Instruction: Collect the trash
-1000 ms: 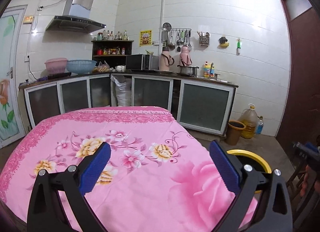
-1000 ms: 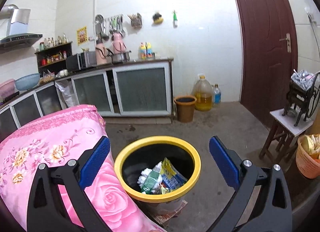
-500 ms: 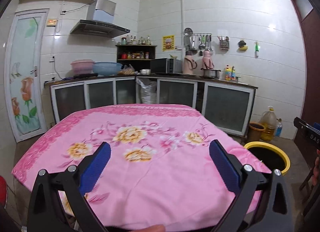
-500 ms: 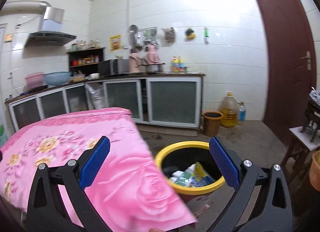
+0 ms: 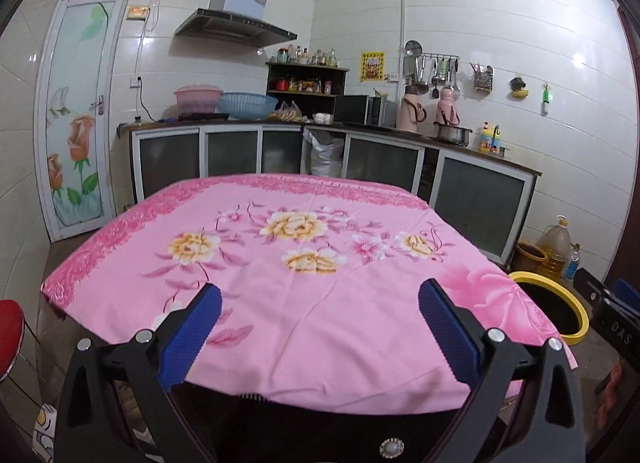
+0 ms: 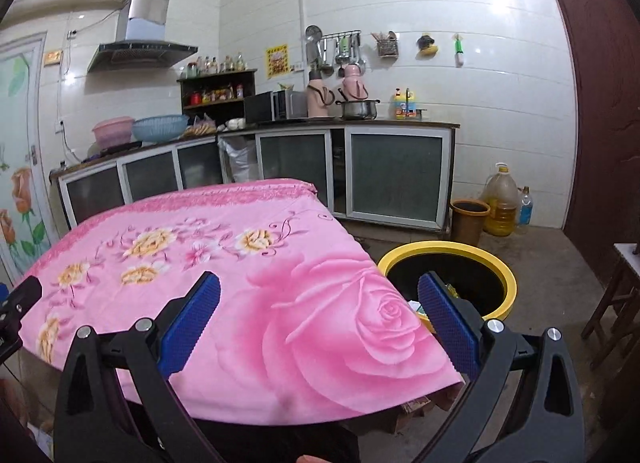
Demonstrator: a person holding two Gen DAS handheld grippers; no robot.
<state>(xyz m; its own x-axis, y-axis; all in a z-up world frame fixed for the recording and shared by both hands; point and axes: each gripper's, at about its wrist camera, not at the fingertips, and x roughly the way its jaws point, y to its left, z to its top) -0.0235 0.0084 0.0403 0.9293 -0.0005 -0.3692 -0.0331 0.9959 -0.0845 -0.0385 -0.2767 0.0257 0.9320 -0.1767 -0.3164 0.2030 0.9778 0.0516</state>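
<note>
Both tools, left tool (image 5: 319, 321) and right tool (image 6: 319, 317), hang released and empty over the pink-clothed table (image 5: 304, 303), yellow-rimmed bin (image 6: 496, 263) just beside it.

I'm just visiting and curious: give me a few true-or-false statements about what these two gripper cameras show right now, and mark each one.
1. Both the left gripper and the right gripper are open and hold nothing. True.
2. The trash bin with the yellow rim stands on top of the table. False: it stands on the floor beside the table's right side.
3. The pink floral tablecloth has no loose trash showing on it. True.
4. The bin is empty. False: some wrappers show inside it, partly hidden behind the table edge and a finger of the right gripper.
5. A large bottle of yellow liquid stands on the floor by the cabinets. True.
</note>
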